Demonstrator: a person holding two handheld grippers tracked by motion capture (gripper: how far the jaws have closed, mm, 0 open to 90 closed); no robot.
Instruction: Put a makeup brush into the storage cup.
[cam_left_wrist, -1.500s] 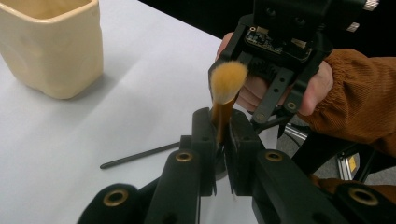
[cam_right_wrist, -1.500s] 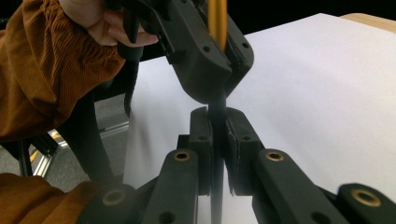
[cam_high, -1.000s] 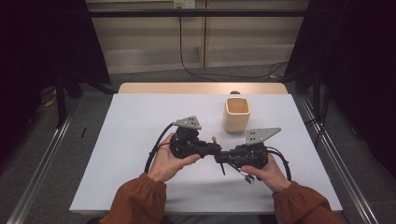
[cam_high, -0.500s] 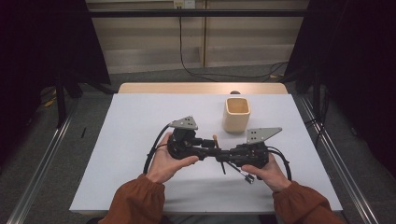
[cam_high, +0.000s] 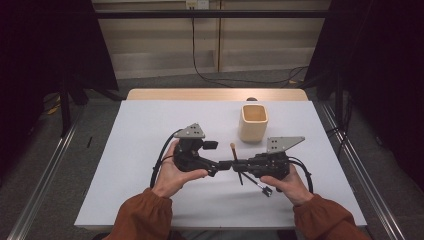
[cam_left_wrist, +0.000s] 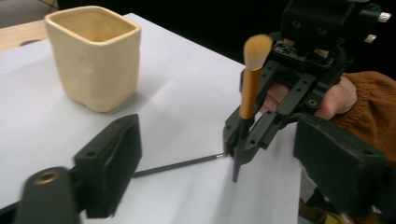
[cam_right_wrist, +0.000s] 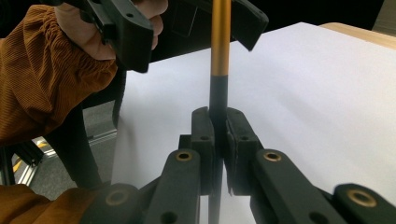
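brush clamped upright in right gripper; left gripper jaws just opened wide, nothing gripped, brush standing between them.

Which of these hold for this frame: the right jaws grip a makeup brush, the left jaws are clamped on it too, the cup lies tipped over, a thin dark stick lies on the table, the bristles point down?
1. The right gripper is shut on the makeup brush. True.
2. The left gripper also clamps the brush. False: its jaws have just been opening and stand wide apart, off the handle.
3. The cream cup lies tipped over. False: it stands upright, mouth up.
4. A thin dark stick lies flat on the white table. True.
5. The bristles point down. False: they are at the top.
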